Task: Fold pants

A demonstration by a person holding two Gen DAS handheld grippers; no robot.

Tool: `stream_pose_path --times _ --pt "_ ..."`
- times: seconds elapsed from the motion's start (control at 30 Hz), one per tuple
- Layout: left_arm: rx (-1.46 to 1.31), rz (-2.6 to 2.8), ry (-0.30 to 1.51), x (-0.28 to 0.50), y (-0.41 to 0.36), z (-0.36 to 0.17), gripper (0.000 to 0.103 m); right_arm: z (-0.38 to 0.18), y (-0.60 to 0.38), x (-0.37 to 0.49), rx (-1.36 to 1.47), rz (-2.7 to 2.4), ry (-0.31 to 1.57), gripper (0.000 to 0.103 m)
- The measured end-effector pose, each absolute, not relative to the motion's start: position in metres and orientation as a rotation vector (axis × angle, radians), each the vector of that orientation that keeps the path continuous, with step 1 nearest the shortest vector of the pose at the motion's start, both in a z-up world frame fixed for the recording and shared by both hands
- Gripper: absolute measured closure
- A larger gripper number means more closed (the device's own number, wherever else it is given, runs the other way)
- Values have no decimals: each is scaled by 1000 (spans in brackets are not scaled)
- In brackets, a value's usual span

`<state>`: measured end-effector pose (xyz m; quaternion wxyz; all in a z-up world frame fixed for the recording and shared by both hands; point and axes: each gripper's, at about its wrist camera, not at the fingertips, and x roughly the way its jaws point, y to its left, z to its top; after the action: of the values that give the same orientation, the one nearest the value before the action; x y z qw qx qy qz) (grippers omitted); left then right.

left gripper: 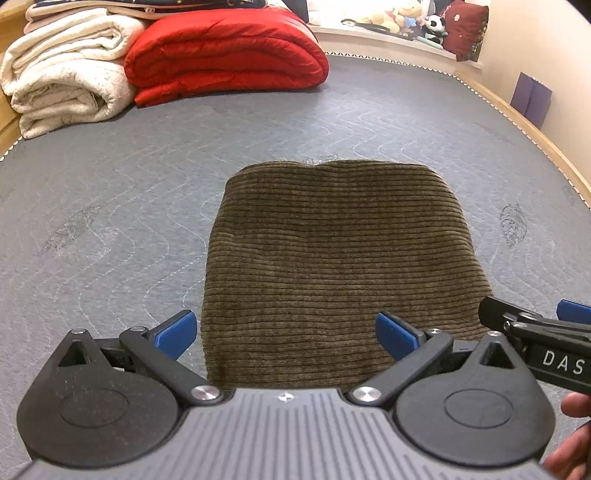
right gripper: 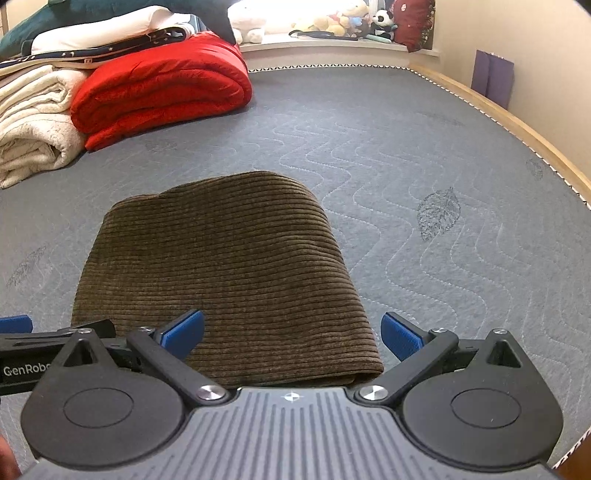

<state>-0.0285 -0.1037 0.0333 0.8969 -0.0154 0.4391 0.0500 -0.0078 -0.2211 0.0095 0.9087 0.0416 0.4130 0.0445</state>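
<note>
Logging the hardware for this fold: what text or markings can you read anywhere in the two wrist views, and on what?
"DAS": white letters, cut off by the frame edge, on the right gripper body, seen in the left wrist view.
"GenRob": white lettering, hidden past that, on the left gripper body, seen in the right wrist view.
The corduroy pants, the mattress and the red quilt show no readable text.

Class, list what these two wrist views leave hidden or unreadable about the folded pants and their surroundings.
- Pants: near edge hidden behind the left gripper body, left view; likewise behind the right gripper, right view.
- Inner layers: covered by the top fold, both views.
- Plush toys: too small, left view.
- Blankets: cut by frame edge, right view.
</note>
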Motion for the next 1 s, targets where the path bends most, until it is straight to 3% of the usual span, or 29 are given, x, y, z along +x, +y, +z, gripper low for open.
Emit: stream_pose_path --times 1.0 --pt "-37 91 908 -30 -103 33 0 5 -220 -4 93 67 864 2"
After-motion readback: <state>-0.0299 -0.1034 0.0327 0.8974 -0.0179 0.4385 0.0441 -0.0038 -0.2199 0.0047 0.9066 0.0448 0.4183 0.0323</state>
